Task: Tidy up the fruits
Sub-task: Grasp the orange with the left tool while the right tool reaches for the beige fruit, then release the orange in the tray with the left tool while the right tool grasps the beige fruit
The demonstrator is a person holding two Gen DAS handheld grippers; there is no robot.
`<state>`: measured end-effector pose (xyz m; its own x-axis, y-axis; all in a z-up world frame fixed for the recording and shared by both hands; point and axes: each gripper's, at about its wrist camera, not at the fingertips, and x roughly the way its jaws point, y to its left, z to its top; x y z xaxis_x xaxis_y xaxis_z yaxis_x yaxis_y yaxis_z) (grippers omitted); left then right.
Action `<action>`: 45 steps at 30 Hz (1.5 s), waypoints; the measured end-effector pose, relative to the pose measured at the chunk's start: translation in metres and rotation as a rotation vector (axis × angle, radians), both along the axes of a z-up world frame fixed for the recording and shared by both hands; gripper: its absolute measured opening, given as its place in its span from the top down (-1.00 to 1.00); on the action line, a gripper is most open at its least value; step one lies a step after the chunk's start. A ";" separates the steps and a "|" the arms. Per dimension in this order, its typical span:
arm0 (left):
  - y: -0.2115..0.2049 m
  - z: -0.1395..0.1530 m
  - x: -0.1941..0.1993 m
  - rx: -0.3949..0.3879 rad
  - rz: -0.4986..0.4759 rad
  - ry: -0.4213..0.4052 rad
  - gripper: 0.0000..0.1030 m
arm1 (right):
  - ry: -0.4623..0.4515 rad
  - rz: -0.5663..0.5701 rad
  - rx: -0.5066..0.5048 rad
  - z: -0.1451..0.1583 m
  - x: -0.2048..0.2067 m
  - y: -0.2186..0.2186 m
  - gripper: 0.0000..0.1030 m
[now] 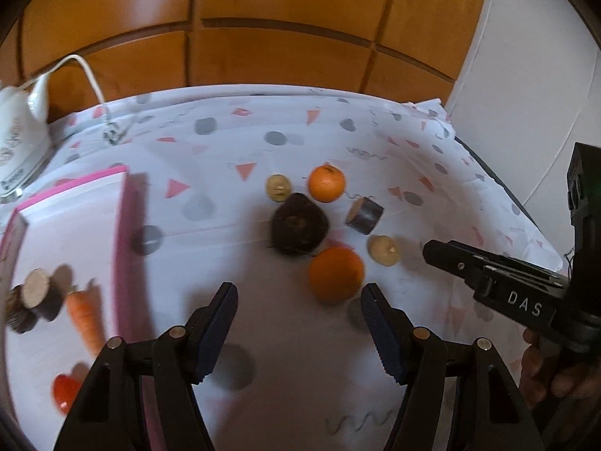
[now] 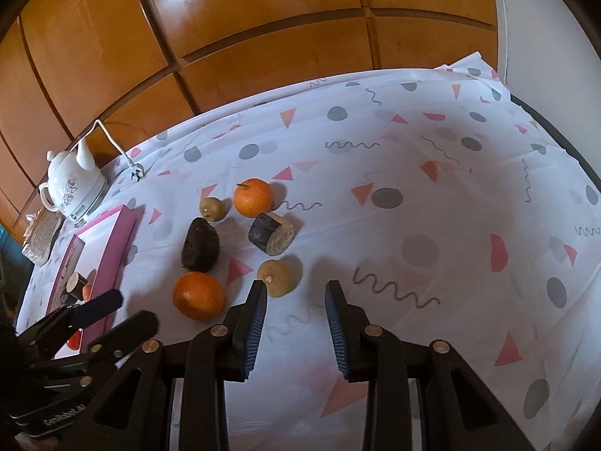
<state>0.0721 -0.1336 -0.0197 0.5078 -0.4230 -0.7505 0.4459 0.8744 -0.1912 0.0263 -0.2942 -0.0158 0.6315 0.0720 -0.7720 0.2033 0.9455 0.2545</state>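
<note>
Loose on the patterned tablecloth lie two oranges, near (image 1: 336, 279) (image 2: 198, 294) and far (image 1: 326, 183) (image 2: 253, 197), a dark beet-like root (image 1: 299, 224) (image 2: 200, 244), a cut dark root chunk (image 1: 364, 215) (image 2: 271, 234), and two small tan fruits, near (image 1: 383, 250) (image 2: 276, 277) and far (image 1: 278, 187) (image 2: 212, 208). My left gripper (image 1: 299, 298) is open and empty, just short of the near orange. My right gripper (image 2: 296, 293) is open and empty, beside the near tan fruit. A pink-edged box (image 1: 126, 240) (image 2: 112, 255) at left holds a carrot (image 1: 85, 319), dark root pieces (image 1: 35, 298) and a red item (image 1: 65, 391).
A white electric kettle (image 2: 71, 184) (image 1: 18, 139) with cord and plug stands at the table's back left. Wooden panels rise behind the table. The table's right edge meets a white wall. The right gripper body (image 1: 499, 282) shows in the left wrist view.
</note>
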 end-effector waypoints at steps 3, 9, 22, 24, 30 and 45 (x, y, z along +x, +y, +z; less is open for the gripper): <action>-0.012 -0.006 0.007 0.002 -0.016 0.010 -0.26 | 0.003 -0.002 0.009 -0.001 0.002 -0.003 0.37; -0.025 -0.018 0.018 -0.003 -0.037 0.038 -0.24 | 0.008 0.011 0.019 -0.004 0.006 -0.005 0.37; -0.016 -0.028 0.017 -0.076 -0.056 0.069 0.25 | 0.017 0.063 0.061 -0.010 0.021 0.004 0.37; -0.010 -0.027 0.012 -0.065 -0.041 0.059 0.25 | 0.025 0.068 0.060 -0.013 0.025 0.007 0.37; 0.009 -0.023 0.004 -0.058 0.011 0.057 0.25 | 0.053 0.101 0.030 -0.023 0.041 0.019 0.41; 0.061 0.015 -0.020 -0.068 0.122 -0.029 0.26 | 0.068 0.148 -0.072 -0.023 0.026 0.039 0.51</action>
